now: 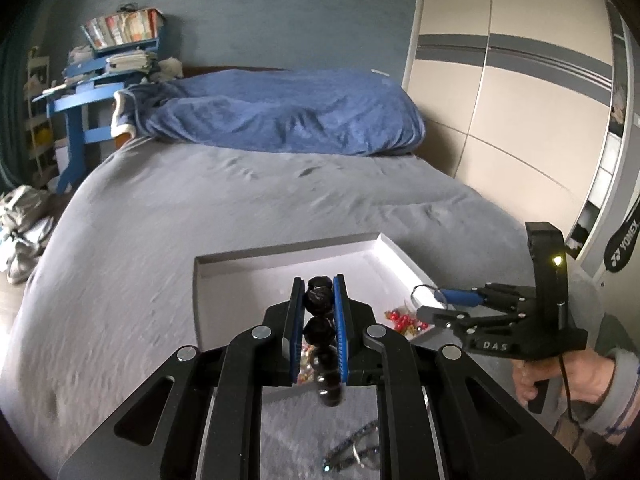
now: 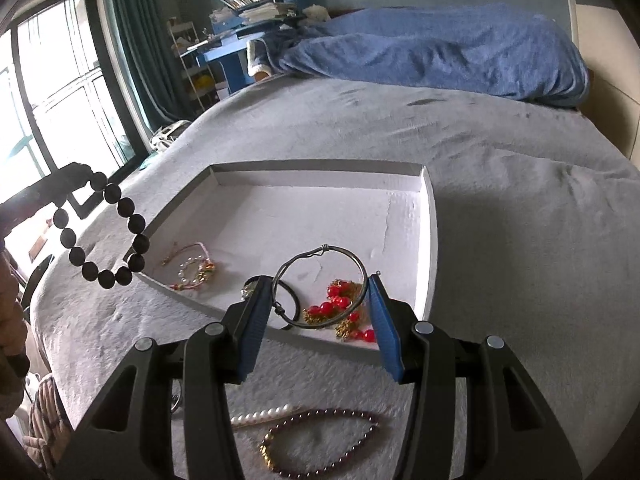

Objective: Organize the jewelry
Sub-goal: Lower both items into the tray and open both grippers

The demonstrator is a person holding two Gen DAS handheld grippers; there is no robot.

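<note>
My left gripper (image 1: 319, 285) is shut on a black beaded bracelet (image 1: 320, 322), held above the near edge of the white tray (image 1: 288, 258); the bracelet hangs as a loop in the right wrist view (image 2: 106, 236). My right gripper (image 2: 318, 300) stands wide apart over the tray's near rim (image 2: 426, 240), with a thin silver bangle (image 2: 322, 280) spanning between its blue pads (image 2: 256, 320); whether the pads press it is unclear. It also shows in the left wrist view (image 1: 436, 304). In the tray lie a red-and-gold bead piece (image 2: 340, 308), a black band (image 2: 290, 300) and a pink cord bracelet (image 2: 194, 266).
On the grey bedcover (image 2: 500, 168) in front of the tray lie a pearl strand (image 2: 264, 414) and a dark purple bead necklace (image 2: 320, 444). A dark chain and ring (image 1: 356, 454) lie below my left gripper. A blue duvet (image 1: 280, 112) is at the far end.
</note>
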